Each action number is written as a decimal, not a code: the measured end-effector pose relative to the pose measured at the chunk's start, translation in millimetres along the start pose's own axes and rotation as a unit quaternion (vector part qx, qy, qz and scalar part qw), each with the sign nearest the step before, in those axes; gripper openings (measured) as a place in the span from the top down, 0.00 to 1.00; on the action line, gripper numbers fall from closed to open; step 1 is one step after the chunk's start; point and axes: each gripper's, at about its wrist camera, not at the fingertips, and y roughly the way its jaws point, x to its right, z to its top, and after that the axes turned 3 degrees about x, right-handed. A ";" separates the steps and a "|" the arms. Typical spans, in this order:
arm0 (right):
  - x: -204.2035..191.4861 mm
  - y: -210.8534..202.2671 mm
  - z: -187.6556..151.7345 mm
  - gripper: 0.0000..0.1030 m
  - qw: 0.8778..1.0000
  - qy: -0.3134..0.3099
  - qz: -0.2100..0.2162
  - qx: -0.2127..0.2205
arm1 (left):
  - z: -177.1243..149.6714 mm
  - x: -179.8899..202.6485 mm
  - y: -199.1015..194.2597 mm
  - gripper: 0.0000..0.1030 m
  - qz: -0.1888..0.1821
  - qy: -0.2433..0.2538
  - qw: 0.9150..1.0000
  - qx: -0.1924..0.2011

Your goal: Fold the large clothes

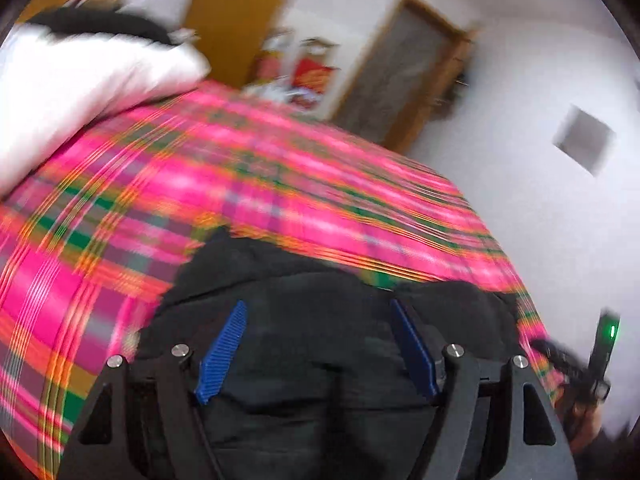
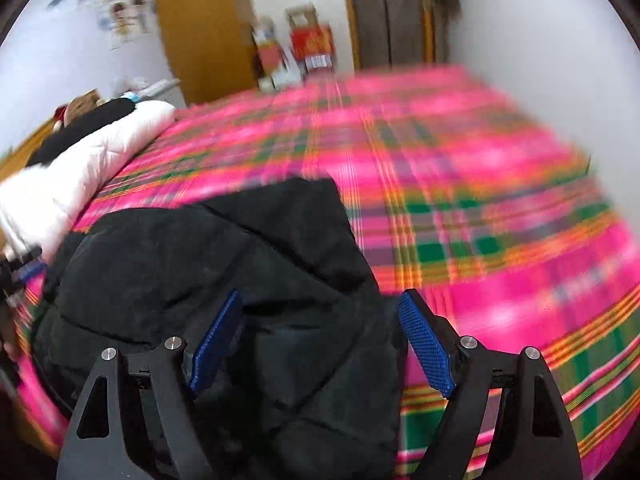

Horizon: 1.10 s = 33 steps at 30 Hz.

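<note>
A black padded jacket [image 1: 320,360] lies bunched on a bed covered with a pink plaid sheet [image 1: 280,184]. My left gripper [image 1: 317,304] hovers over the jacket, blue pads spread wide and pressing on nothing. In the right wrist view the jacket [image 2: 220,260] fills the lower left. My right gripper [image 2: 320,296] stands open above the jacket's right edge, its right pad [image 2: 426,348] over the plaid sheet [image 2: 480,208]. Each gripper shows at the edge of the other's view: the right gripper [image 1: 592,364] and the left gripper [image 2: 16,276]. Both views are motion-blurred.
A white padded garment [image 2: 80,168] with a dark item on it lies along the bed's left side. Beyond the bed stand a wooden door [image 2: 208,28], red boxes [image 2: 312,40] and a wardrobe [image 2: 388,12]. A white wall [image 1: 540,200] borders the bed's right side.
</note>
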 end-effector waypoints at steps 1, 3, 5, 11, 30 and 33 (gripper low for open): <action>-12.4 -2.5 -4.6 0.22 1.000 -0.014 0.007 0.004 | -2.9 12.7 1.3 0.27 -0.022 0.021 1.000 -0.003; -33.0 5.5 -15.4 0.22 0.999 -0.049 0.009 -0.009 | -11.6 35.6 8.8 0.27 -0.056 0.058 0.997 -0.020; -46.2 25.8 -29.1 0.22 0.997 -0.072 0.012 -0.036 | -24.2 56.5 22.8 0.27 -0.053 0.101 0.992 -0.048; -23.5 77.2 -24.0 0.22 0.996 -0.031 -0.013 -0.083 | -43.4 67.8 63.3 0.26 0.061 0.170 0.980 -0.085; -5.9 124.5 -20.1 0.21 0.992 0.020 -0.025 -0.122 | -31.3 -7.9 88.2 0.29 0.146 0.031 0.986 -0.071; -5.3 123.4 -14.2 0.21 0.989 0.028 -0.024 -0.141 | -30.7 -9.6 88.8 0.29 0.143 0.026 0.987 -0.074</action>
